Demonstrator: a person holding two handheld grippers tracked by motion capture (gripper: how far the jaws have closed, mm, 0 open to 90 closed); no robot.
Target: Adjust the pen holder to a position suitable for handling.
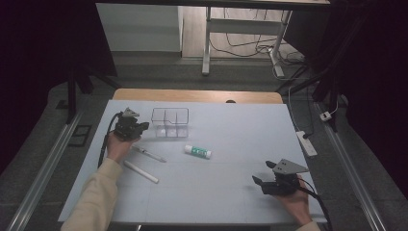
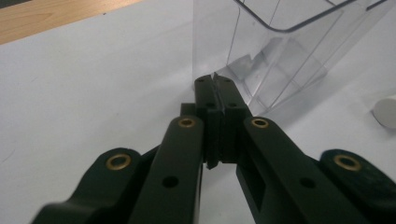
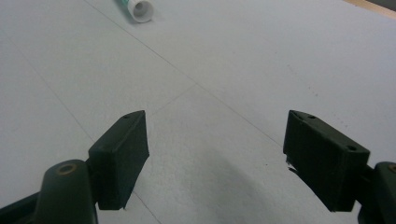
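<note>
From above, the left gripper [image 1: 136,126] sits just left of a clear plastic box [image 1: 170,122]; the right gripper [image 1: 263,176] rests well apart, near the table [image 1: 231,125] front.

In the left gripper view, the jaws press together at the box's [image 2: 280,56] near corner.

In the right gripper view, the jaws stand wide apart; a glue stick [image 3: 138,9] lies far ahead.

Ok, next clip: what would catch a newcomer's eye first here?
Probably the clear plastic organizer standing at the far left of the pale table, with the left gripper shut right beside its wall. Next, the green-and-white glue stick lying mid-table, and the right gripper open at the near right.
</note>
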